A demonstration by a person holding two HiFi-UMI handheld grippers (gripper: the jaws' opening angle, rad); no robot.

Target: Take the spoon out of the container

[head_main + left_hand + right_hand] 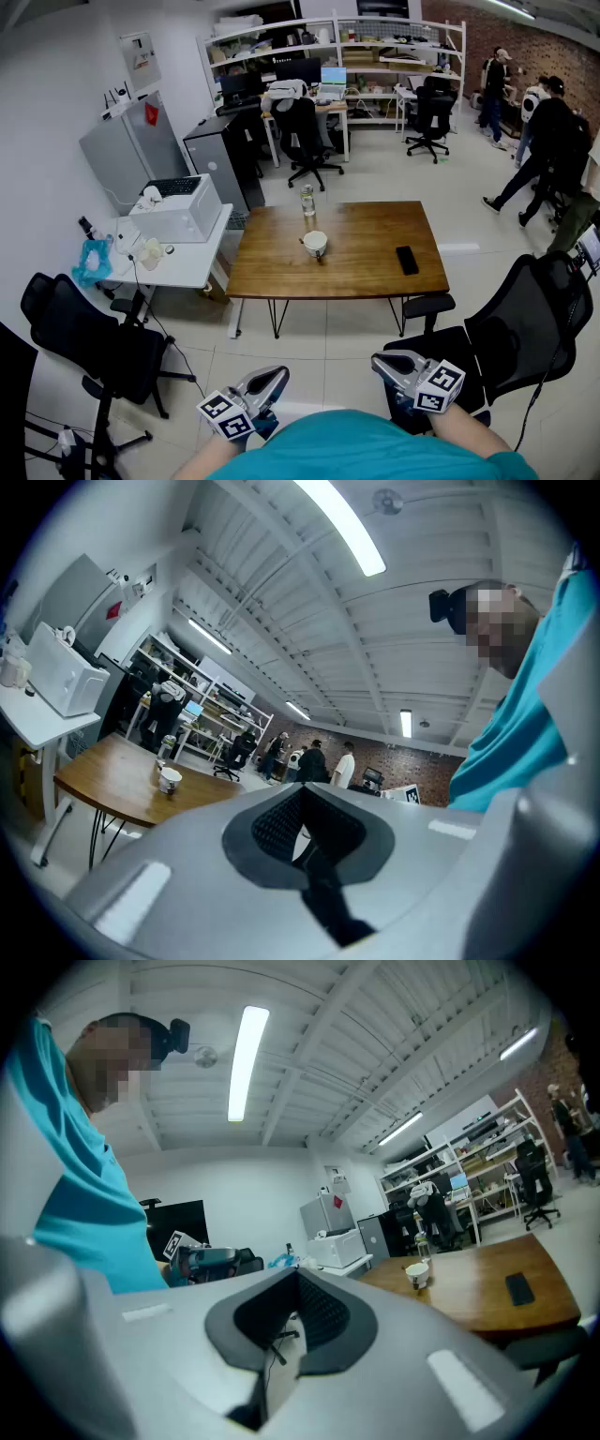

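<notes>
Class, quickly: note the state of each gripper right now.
Left gripper: jaws closed, holding nothing.
Right gripper: jaws closed, holding nothing.

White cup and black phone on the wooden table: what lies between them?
Nothing; the head view shows only bare table between white cup and black phone.

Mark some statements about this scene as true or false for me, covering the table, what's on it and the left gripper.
1. The cup stands on the wooden table. True.
2. The left gripper holds a spoon. False: its jaws are shut on nothing, and it is near the person's body, short of the table.
3. A black phone lies on the table, right of the cup in the head view. True.
4. The bottle stands on the near side of the cup. False: it stands behind the cup, toward the table's far edge.
</notes>
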